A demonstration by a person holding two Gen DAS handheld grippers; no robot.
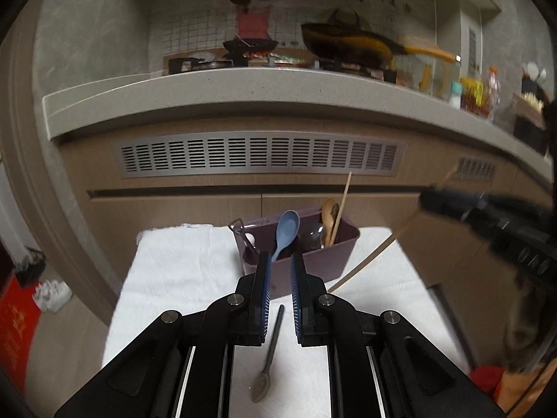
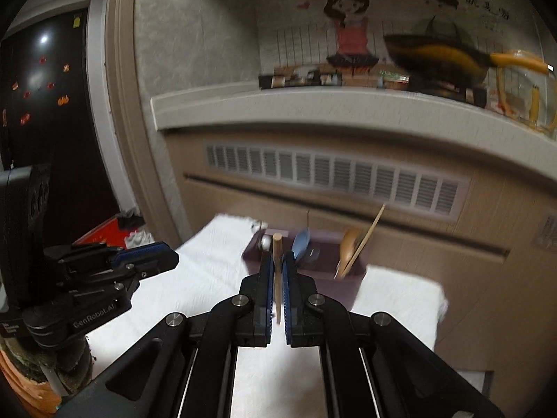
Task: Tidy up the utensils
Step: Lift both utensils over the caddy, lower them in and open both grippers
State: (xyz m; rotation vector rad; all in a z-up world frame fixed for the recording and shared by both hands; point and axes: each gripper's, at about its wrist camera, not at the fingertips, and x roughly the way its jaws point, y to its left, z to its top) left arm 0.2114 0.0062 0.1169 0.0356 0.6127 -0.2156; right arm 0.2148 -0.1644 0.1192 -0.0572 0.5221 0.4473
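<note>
White towelling (image 1: 181,271) covers the small table in front of the kitchen cabinet, and on it, toward the far edge, stands a mauve plastic caddy (image 1: 313,261) that already holds a blue spoon (image 1: 287,231), a wooden spoon (image 1: 329,214) and a single chopstick (image 1: 343,198) leaning upright in its right end; something small and white sits in its left end, too small to name. Nearer the left wrist camera a dark metal spoon (image 1: 269,355) lies flat on the cloth, bowl toward the camera and handle pointing at the caddy, seen in the gap between the left gripper's (image 1: 280,261) blue-padded fingers. That gripper hangs above the cloth with its jaws drawn in to a narrow gap and nothing between the pads; the spoon is below them, not gripped. The right gripper (image 2: 277,261) is clenched on a second wooden chopstick (image 2: 277,271), which stands nearly upright between its pads in its own view, the blunt end poking up past the fingertips and the thin end hanging below. From the left wrist view the same chopstick (image 1: 369,261) shows as a long slanted blur running down from the right gripper (image 1: 428,198) toward the cloth just right of the caddy. Behind everything a grey countertop (image 1: 243,87) carries a stove and a black pan with a yellow handle (image 1: 351,47).
</note>
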